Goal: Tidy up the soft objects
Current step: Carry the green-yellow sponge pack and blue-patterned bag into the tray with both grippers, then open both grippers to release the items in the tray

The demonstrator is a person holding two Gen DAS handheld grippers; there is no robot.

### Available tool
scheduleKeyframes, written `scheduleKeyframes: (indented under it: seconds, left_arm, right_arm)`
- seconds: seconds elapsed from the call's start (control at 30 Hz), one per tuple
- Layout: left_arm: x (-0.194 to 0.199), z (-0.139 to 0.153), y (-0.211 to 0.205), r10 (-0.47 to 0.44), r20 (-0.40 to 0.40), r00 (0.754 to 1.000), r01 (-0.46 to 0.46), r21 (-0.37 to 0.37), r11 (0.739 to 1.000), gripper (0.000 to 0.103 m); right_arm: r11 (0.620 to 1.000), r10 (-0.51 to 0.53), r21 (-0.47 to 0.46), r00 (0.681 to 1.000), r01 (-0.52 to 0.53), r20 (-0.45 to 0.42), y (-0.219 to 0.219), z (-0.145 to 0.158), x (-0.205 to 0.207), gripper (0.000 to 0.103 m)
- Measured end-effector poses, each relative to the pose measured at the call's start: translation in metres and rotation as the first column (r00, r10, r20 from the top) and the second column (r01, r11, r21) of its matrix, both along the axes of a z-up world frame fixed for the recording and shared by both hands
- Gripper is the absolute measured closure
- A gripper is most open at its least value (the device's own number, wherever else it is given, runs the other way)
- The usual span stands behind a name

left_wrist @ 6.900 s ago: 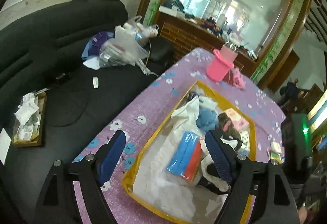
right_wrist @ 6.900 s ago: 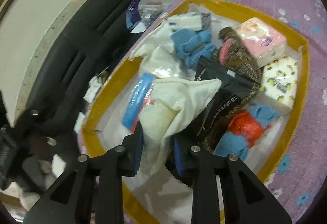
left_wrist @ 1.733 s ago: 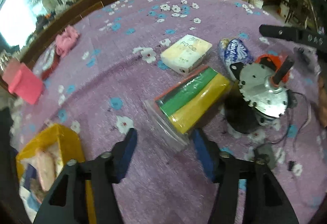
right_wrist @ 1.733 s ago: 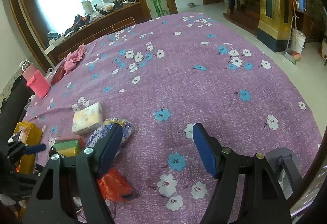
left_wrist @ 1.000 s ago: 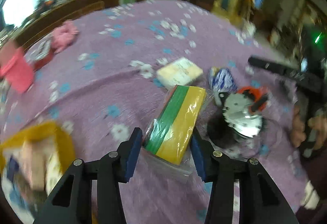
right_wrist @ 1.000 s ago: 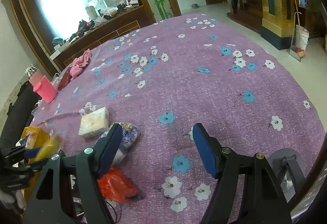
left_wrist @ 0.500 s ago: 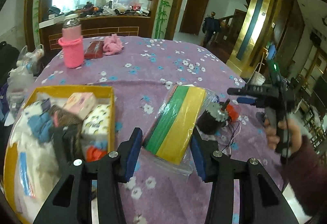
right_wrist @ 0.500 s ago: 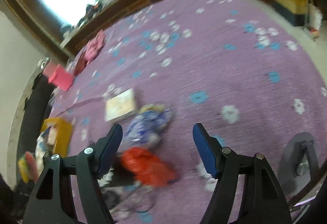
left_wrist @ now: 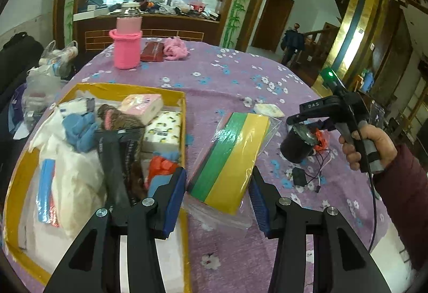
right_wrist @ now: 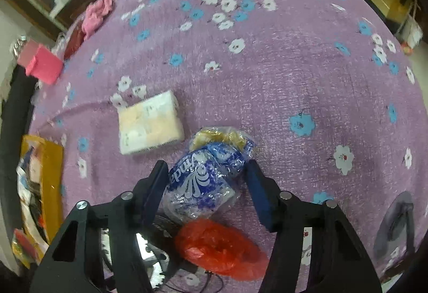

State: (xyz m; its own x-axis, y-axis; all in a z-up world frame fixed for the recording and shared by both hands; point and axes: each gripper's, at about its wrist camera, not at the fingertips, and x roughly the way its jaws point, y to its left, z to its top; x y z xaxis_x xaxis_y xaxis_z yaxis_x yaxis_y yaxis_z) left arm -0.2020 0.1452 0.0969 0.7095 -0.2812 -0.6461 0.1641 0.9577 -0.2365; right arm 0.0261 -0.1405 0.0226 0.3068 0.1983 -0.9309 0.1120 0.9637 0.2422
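Note:
My left gripper [left_wrist: 217,192] is shut on a clear-wrapped pack of green, yellow and red cloths [left_wrist: 232,156] and holds it above the purple flowered table, just right of the yellow tray [left_wrist: 183,116]. The tray holds towels, tissue packs and other soft things. My right gripper [right_wrist: 206,186] is open, its fingers either side of a blue and white Vinda tissue bag [right_wrist: 206,180] on the table. A cream tissue pack [right_wrist: 149,123] lies to its left and a red plastic bag [right_wrist: 219,247] is below it. The right gripper also shows in the left wrist view [left_wrist: 302,119].
A pink cup [left_wrist: 127,45], a dark red pouch [left_wrist: 152,52] and a pink cloth [left_wrist: 175,49] sit at the table's far side. A black device with wires [left_wrist: 295,145] lies under the right gripper. A black sofa [left_wrist: 18,52] with plastic bags stands left.
My left gripper closed on the cloth pack, lifted it and carried it to beside the tray. My right gripper came down over the blue tissue bag.

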Motion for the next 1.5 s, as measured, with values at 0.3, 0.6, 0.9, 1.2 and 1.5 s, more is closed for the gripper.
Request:
scheduleKeyframes:
  seconds: [0.3, 0.6, 0.9, 1.2, 1.5]
  left_arm:
    - [-0.017, 0.001, 0.046, 0.117, -0.002, 0.993, -0.117, -0.015, 0.993, 0.057]
    - [-0.037, -0.008, 0.083, 0.250, -0.064, 0.966, -0.251, -0.004, 0.968, 0.057]
    - [-0.042, -0.022, 0.109, 0.336, -0.131, 0.933, -0.339, 0.000, 0.941, 0.053]
    - [-0.056, -0.014, 0.126, 0.338, -0.099, 0.936, -0.348, -0.107, 0.931, 0.019]
    - [-0.085, 0.002, 0.144, 0.447, -0.024, 0.894, -0.446, -0.132, 0.885, 0.008]
  right_arm:
    - [0.999, -0.047, 0.000, 0.979, 0.048, 0.198, -0.014, 0.070, -0.032, 0.047]
    - [0.969, 0.207, 0.075, 0.941, -0.235, 0.266, 0.087, 0.099, -0.088, 0.046]
    - [0.838, 0.494, 0.130, 0.838, -0.529, 0.231, 0.237, 0.073, -0.141, 0.046]
    - [0.810, 0.554, 0.119, 0.816, -0.574, 0.165, 0.299, 0.034, -0.156, 0.044]
    - [0.810, 0.563, 0.069, 0.805, -0.582, 0.189, 0.308, 0.030, -0.161, 0.041]
